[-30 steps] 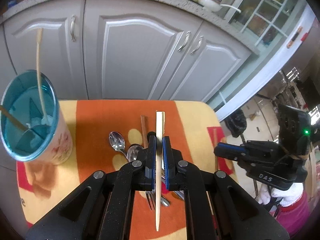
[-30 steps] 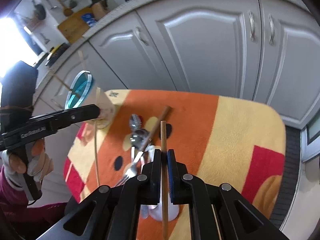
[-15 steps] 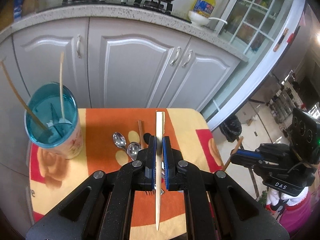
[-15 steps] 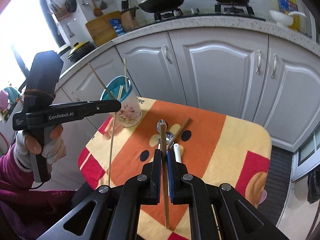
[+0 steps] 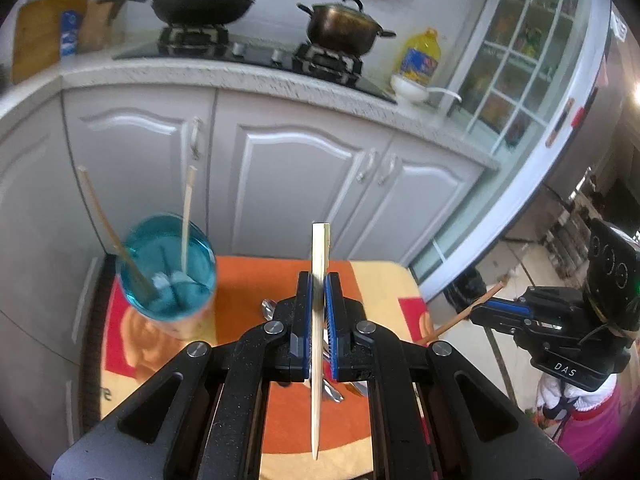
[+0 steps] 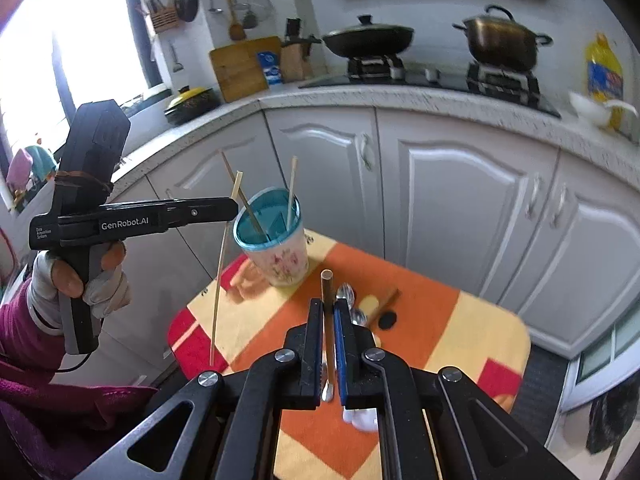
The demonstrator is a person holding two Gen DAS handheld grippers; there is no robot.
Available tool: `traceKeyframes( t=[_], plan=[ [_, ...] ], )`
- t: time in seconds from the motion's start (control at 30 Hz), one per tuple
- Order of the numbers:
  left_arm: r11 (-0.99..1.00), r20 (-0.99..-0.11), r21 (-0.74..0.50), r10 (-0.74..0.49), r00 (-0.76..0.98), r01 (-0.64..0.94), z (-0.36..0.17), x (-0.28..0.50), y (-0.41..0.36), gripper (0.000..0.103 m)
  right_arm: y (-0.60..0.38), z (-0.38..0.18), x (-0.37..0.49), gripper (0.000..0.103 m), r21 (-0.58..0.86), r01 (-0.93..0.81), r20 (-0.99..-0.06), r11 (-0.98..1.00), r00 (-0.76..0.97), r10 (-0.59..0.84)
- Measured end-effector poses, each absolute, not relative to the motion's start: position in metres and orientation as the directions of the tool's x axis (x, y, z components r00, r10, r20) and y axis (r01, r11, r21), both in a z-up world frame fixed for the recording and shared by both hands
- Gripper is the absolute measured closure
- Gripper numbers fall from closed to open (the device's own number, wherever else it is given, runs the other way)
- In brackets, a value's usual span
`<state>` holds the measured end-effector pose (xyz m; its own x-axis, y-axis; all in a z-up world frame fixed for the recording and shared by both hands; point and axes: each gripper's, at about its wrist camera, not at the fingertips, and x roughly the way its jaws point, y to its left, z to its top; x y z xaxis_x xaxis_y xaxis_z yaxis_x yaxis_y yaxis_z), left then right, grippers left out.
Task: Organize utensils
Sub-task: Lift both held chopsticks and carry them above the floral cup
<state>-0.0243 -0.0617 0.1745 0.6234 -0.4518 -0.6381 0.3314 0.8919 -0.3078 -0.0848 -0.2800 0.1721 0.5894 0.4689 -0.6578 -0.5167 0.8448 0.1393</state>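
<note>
The left gripper [image 5: 318, 294] is clamped on a pale chopstick [image 5: 319, 320], which stands upright between the pads, both ends protruding. The right gripper [image 6: 329, 316] is closed on a dark brown chopstick [image 6: 327, 292], gripped the same way.

A floral cup [image 6: 276, 248] with a blue interior stands at the far left corner of the table [image 6: 460, 344], close to both edges. It holds two chopsticks [image 6: 291, 192] leaning against the rim; white objects lie at its bottom, too blurred to identify.

Spoons [image 6: 347, 300] and one more brown chopstick [image 6: 386, 302] lie loose at mid-table on the orange-and-yellow cloth. The right half of the cloth is bare.

White cabinets [image 6: 440, 200] stand behind, with a wok [image 6: 366, 38] and pot [image 6: 502, 42] on the stove above.
</note>
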Motion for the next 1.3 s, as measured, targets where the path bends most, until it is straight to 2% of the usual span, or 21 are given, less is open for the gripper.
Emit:
traceKeyframes(
  t=[0.43, 0.77, 1.03, 1.3],
  plan=[
    [0.944, -0.564, -0.260, -0.319, 0.762, 0.203, 0.222, 0.000, 0.000, 0.098, -0.214, 0.226, -0.054, 0.098, 0.089, -0.628, -0.606, 0.773, 0.583, 0.542],
    [0.971, -0.551, -0.221, -0.198, 0.811, 0.086, 0.219, 0.054, 0.029, 0.098, -0.164, 0.260, -0.007, 0.098, 0.070, -0.658, -0.568, 0.750, 0.592, 0.572],
    [0.983, -0.540, -0.179, -0.121, 0.833, 0.027, 0.197, 0.085, 0.029, 0.098, -0.137, 0.259, 0.041, 0.098, 0.092, -0.658, -0.575, 0.747, 0.578, 0.579],
    [0.992, -0.543, -0.126, -0.070, 0.837, 0.002, 0.163, 0.109, 0.020, 0.098, -0.126, 0.222, 0.088, 0.098, 0.164, -0.628, -0.601, 0.761, 0.548, 0.582]
  ],
)
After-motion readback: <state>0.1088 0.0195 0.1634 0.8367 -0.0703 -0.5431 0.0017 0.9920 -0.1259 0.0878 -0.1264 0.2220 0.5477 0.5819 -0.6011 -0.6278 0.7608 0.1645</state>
